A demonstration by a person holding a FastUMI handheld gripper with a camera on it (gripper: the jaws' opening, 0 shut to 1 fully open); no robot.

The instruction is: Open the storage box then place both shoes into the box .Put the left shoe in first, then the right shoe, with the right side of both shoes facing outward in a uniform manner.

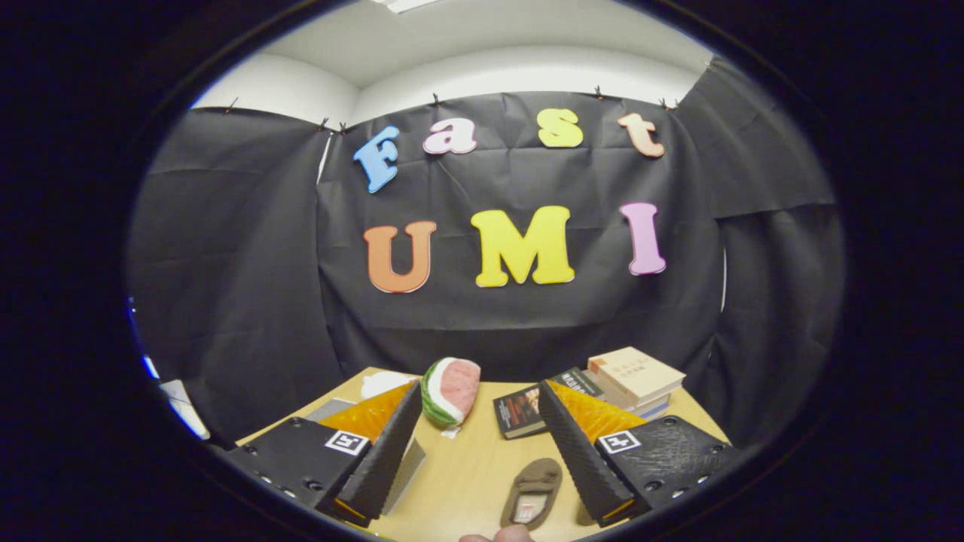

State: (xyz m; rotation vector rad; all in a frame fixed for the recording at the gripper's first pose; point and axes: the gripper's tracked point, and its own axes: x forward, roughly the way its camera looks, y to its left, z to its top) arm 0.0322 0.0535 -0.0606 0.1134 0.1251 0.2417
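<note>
Hovering spread and empty, the claw (482, 452) frames a brown shoe (532, 493) on the table (467, 467).

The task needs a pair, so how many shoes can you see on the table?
1. A brown shoe lies on the table between the open gripper's fingers, near the right one. A second may be hidden behind that finger.

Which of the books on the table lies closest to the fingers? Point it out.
The dark-covered book, lying flat by itself just beyond the open gripper. The other books sit farther back, with the pale-covered book topping that stack.
</note>
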